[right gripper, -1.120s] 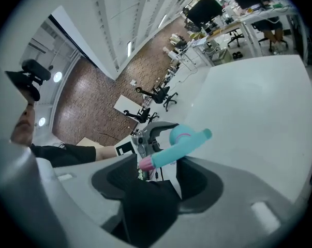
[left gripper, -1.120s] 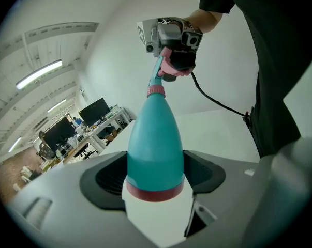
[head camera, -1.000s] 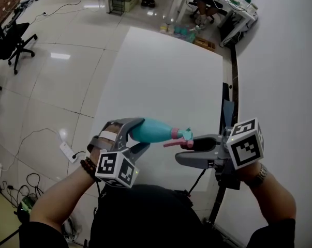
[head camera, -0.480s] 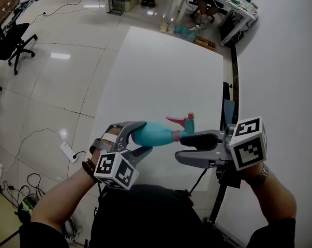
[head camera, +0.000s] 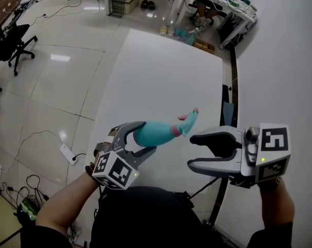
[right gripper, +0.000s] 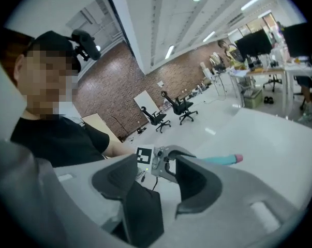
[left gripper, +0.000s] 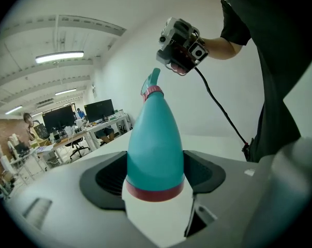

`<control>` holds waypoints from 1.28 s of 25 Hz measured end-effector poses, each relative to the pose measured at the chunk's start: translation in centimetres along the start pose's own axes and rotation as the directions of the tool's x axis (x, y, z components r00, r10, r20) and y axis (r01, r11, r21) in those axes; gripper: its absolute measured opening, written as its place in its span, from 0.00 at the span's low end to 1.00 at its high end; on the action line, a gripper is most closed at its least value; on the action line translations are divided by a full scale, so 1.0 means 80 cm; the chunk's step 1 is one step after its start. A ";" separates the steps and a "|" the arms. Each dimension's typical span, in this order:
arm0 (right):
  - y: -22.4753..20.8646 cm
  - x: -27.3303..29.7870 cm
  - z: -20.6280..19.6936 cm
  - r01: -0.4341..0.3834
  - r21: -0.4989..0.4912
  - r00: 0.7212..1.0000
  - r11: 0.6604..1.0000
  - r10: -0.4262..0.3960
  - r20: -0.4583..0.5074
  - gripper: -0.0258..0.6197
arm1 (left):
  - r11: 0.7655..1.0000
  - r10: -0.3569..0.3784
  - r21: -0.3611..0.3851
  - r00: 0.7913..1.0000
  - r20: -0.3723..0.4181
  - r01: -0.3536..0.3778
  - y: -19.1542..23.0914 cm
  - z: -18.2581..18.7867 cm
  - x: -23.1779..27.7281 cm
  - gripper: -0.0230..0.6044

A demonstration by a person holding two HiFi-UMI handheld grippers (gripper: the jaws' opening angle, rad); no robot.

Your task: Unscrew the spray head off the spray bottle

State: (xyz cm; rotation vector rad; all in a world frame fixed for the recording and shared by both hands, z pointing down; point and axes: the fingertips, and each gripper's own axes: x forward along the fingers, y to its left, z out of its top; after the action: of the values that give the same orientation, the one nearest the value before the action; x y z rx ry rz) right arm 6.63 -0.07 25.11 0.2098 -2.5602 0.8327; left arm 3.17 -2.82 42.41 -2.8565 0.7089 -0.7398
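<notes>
A teal spray bottle (head camera: 151, 133) with a pink collar (head camera: 175, 130) lies sideways over the white table (head camera: 161, 71). My left gripper (head camera: 148, 136) is shut on its wide body. The teal spray head (head camera: 189, 121) sits on the neck and points up and right. My right gripper (head camera: 191, 151) hangs just right of the head, open and empty, not touching it. In the left gripper view the bottle (left gripper: 154, 138) stands between the pads (left gripper: 110, 177), with the spray head (left gripper: 151, 81) on top and the right gripper (left gripper: 182, 45) beyond. The right gripper (right gripper: 158, 185) frames the left gripper (right gripper: 157, 161) and the bottle's neck (right gripper: 220, 160).
A black rail (head camera: 227, 102) with a cable runs along the table's right edge beside the white wall. Left of the table is tiled floor with a power strip (head camera: 67, 151) and office chairs (head camera: 11, 40). Desks (head camera: 218, 4) stand beyond the far end.
The right gripper has drawn back to the right, off the spray head that lay between its jaws. The head has turned from pointing down-left to up-right. The left gripper keeps the bottle.
</notes>
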 end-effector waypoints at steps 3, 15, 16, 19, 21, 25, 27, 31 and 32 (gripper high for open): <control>0.005 -0.014 0.027 0.092 -0.248 0.995 0.964 -0.077 0.070 0.38 | 0.999 -0.048 -0.007 0.999 0.006 0.048 -0.005 -0.001 -0.002 0.62; -0.032 0.013 -0.091 0.060 -0.871 0.901 0.488 -0.403 -0.164 0.38 | 0.943 -0.315 0.091 0.947 -0.065 0.320 -0.054 0.005 -0.040 0.62; -0.033 0.016 -0.097 0.039 -0.854 0.905 0.518 -0.381 -0.190 0.38 | 0.939 -0.324 0.100 0.943 -0.071 0.330 -0.057 0.006 -0.040 0.62; -0.029 0.023 -0.116 -0.025 -0.792 0.917 0.609 -0.301 -0.261 0.31 | 0.933 -0.340 0.102 0.938 -0.072 0.346 -0.067 0.009 -0.038 0.62; -0.024 0.026 -0.120 -0.033 -0.771 0.924 0.636 -0.274 -0.266 0.22 | 0.932 -0.345 0.096 0.936 -0.069 0.350 -0.070 0.009 -0.037 0.62; -0.023 0.026 -0.119 -0.031 -0.758 0.928 0.651 -0.264 -0.264 0.22 | 0.932 -0.348 0.085 0.935 -0.070 0.353 -0.072 0.007 -0.034 0.62; -0.022 0.026 -0.118 -0.030 -0.774 0.924 0.633 -0.278 -0.264 0.22 | 0.932 -0.348 0.080 0.934 -0.079 0.354 -0.074 0.006 -0.032 0.62; -0.026 0.027 -0.128 -0.051 -0.835 0.888 0.548 -0.358 -0.289 0.21 | 0.932 -0.343 0.080 0.932 -0.117 0.353 -0.079 -0.001 -0.028 0.62; -0.026 0.028 -0.132 -0.061 -0.848 0.875 0.527 -0.380 -0.299 0.21 | 0.932 -0.342 0.082 0.931 -0.129 0.354 -0.081 -0.003 -0.027 0.62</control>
State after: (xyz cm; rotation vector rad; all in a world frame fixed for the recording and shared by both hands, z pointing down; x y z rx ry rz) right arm 8.98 4.47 34.86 -0.0547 -2.1279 -0.4693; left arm 4.06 3.90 43.06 -2.8931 0.1604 -0.9580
